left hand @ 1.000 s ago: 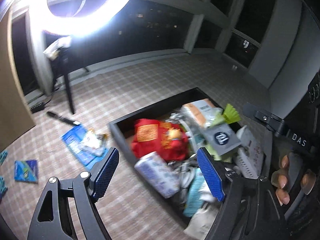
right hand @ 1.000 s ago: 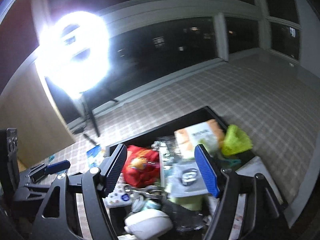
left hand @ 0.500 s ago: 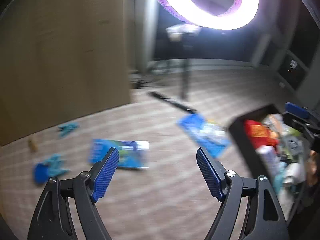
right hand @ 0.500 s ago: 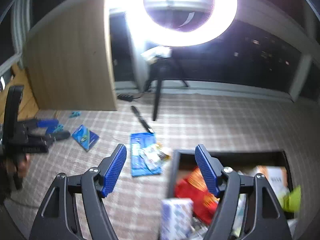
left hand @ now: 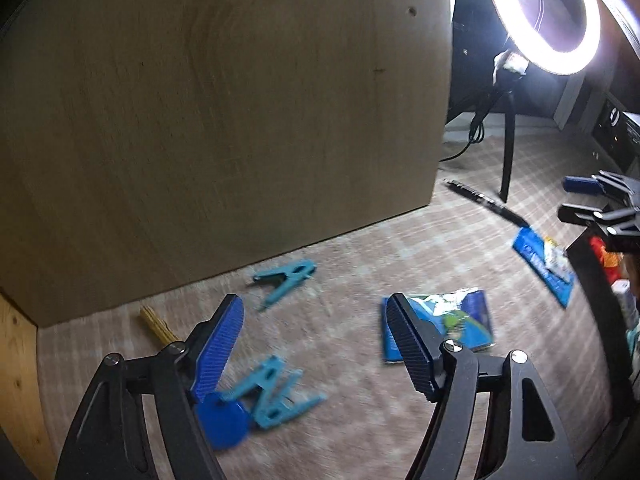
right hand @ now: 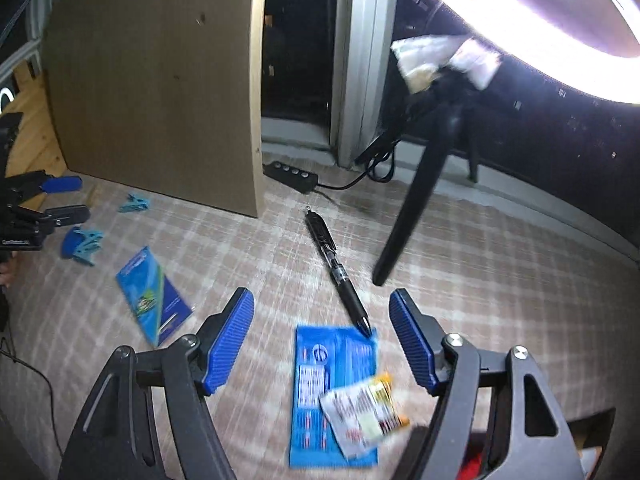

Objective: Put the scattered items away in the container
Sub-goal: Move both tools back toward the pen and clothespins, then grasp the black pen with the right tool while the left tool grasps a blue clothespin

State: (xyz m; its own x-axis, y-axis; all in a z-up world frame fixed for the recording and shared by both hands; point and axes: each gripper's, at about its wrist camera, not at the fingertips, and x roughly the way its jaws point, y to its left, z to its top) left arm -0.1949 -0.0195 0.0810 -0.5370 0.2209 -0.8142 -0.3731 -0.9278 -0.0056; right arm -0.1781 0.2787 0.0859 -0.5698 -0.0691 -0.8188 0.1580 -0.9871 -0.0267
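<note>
Fetch step: both tongs spread, empty. Left gripper (left hand: 316, 344), jaws just narrowing, hangs over teal clips (left hand: 276, 396); right gripper (right hand: 322, 340) over blue packet (right hand: 332, 392). Next: descend, pinch.

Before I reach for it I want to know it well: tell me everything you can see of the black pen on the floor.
The black pen is a slim, dark, plastic-looking retractable with a clip and a metal clicker at its far end. It lies flat on the checked carpet, running diagonally from near the power strip towards the camera. Its tip rests at the top corner of the blue packet. A tripod leg stands just beside it, apart. No gripper touches it.
</note>
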